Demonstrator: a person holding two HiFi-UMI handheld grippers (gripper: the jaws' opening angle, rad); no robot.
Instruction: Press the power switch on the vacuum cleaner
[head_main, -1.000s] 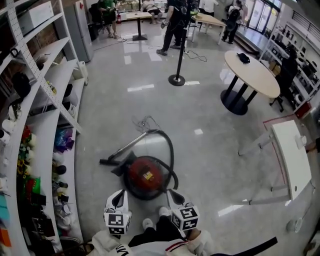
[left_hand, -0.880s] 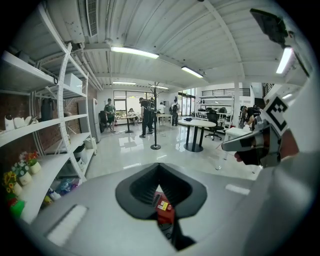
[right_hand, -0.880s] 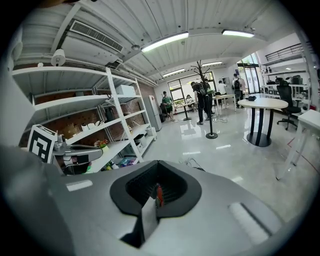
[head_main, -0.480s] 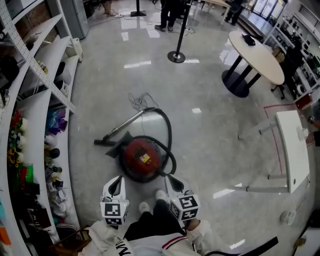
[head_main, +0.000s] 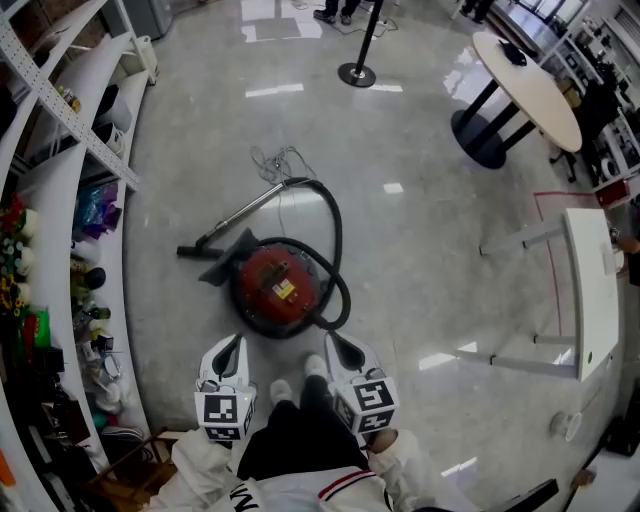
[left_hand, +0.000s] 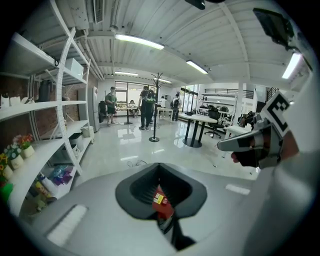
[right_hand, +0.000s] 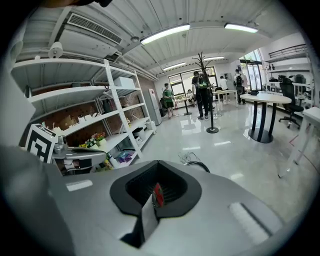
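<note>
The red round vacuum cleaner (head_main: 276, 287) lies on the floor just ahead of my feet, with its black hose (head_main: 334, 245) looped around it and its wand (head_main: 232, 223) stretching to the left. Both grippers hang above the floor on the near side of the vacuum, apart from it. The left gripper (head_main: 233, 345) and the right gripper (head_main: 329, 343) each taper to a closed point and hold nothing. Through the left gripper (left_hand: 160, 167) a sliver of the red vacuum (left_hand: 160, 199) shows in the dark gap. The right gripper (right_hand: 157, 164) shows the same red sliver (right_hand: 158, 194).
White shelving (head_main: 70, 190) full of small items runs along the left. A round table (head_main: 530, 90) and a stanchion post (head_main: 357, 72) stand farther off, and a white table (head_main: 590, 290) is at the right. My shoes (head_main: 280, 388) are between the grippers. People stand far back.
The view has moved forward and tipped down, so the vacuum sits higher and nearer the grippers in the frame. Both grippers keep their pose and stay shut.
</note>
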